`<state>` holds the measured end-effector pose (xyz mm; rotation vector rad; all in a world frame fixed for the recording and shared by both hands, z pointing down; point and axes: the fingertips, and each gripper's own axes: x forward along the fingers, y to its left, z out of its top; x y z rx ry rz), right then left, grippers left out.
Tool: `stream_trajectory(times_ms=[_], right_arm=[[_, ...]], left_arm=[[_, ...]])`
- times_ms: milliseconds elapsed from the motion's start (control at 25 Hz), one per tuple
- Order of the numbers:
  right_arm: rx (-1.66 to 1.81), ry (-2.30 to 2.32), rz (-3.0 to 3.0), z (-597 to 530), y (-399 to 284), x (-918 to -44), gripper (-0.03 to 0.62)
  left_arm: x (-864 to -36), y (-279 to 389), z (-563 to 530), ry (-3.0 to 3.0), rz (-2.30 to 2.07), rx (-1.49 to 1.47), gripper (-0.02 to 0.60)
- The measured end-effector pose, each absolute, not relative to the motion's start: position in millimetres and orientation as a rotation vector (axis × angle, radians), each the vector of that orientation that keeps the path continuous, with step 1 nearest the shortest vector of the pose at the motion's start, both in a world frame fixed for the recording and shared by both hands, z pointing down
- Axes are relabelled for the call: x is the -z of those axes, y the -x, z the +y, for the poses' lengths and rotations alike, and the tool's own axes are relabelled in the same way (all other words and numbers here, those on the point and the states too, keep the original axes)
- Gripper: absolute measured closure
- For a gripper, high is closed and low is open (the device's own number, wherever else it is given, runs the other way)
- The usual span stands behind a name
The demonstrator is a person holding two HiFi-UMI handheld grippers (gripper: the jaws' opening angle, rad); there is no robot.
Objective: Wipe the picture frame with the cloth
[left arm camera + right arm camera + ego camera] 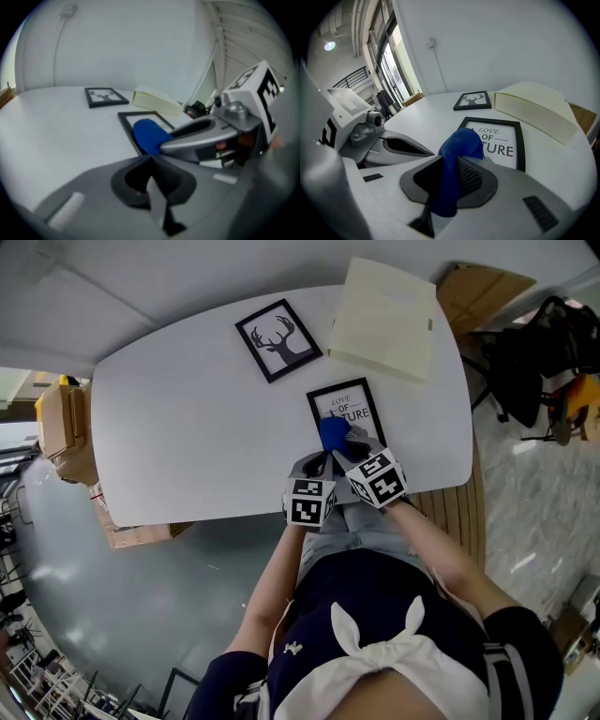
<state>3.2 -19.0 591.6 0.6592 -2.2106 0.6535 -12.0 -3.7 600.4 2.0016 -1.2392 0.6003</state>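
Blue cloth (333, 433) over text frame (347, 412), centre of head view, near lower edge of white table (187, 427).
Right gripper (449, 171) clamped on cloth; left gripper (151, 176) just beside, jaws together, holding nothing. Deer frame (277, 339) and cream pad (386, 320) at upper centre.

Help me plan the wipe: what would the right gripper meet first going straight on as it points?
Probably the lettered picture frame, just beyond the blue cloth it holds; depth is unclear.
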Motion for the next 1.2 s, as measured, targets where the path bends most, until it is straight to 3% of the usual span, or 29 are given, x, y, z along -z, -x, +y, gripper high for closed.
stream_trajectory(times_ms=[1200], right_arm=[[-0.648,-0.738,-2.186,-31.4,-33.7,-590.1,0.511]], left_arm=[[-600.5,11.5,-1.9,-2.034,-1.228,-0.653,0.581]])
